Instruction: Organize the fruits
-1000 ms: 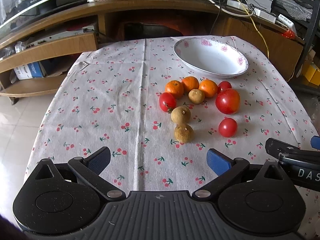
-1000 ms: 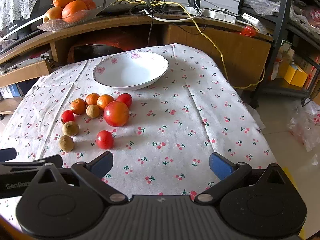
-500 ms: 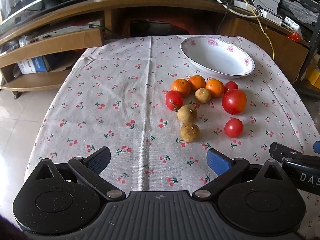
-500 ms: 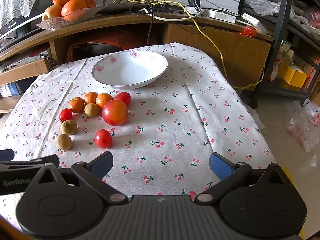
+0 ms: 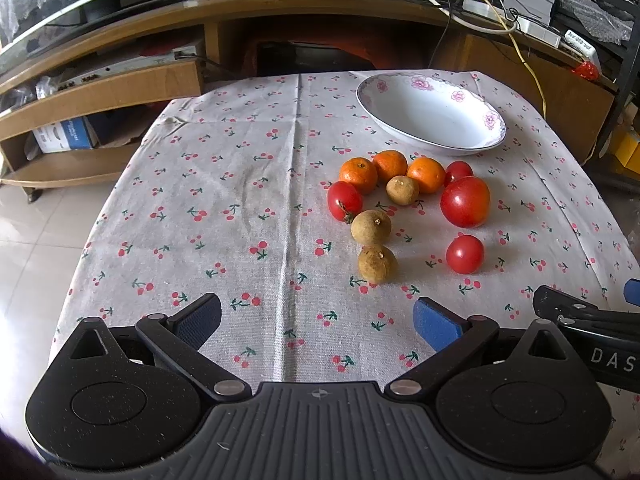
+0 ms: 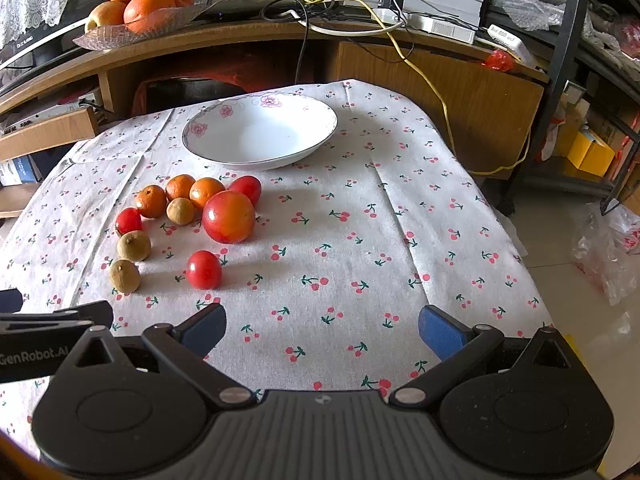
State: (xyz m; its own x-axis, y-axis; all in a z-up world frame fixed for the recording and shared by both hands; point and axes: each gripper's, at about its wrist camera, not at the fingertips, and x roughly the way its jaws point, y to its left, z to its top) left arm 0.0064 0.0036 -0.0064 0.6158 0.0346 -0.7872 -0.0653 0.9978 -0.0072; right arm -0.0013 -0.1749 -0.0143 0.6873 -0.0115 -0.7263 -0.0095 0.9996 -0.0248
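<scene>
On the cherry-print tablecloth (image 5: 248, 184) we had nothing loaded yet: the white bowl (image 6: 260, 136) sat empty at the far side, and all the fruit lay loose on the cloth just in front of it. Our left gripper (image 5: 316, 322) hung over the near edge with its jaws wide and nothing between them, and our right gripper (image 6: 322, 326) beside it was equally wide and empty.

The cluster was the trouble, as we judged it. Three small oranges (image 5: 391, 166) sat touching or nearly touching one another, with a brown longan (image 5: 402, 190) tucked against them and a small tomato (image 5: 458, 171) behind the big tomato (image 6: 229, 217). A jaw pushed into that knot would likely shove a neighbour, and round fruit on a cloth rolls; anything sent rightward had open cloth and then the table edge.

The outliers looked safer to us: the nearest longan (image 5: 377, 264), the longan above it (image 5: 371, 227), and the lone tomato (image 6: 204, 270), each with room on both sides. Even so, a squeeze off-centre could squirt one out, and a hard squeeze could split a tomato's skin. The tomato at the left of the cluster (image 5: 344, 201) touched an orange, so it risked the same nudge. The grippers also sat close together, and both reaching for the same patch could knock one against the other.
</scene>
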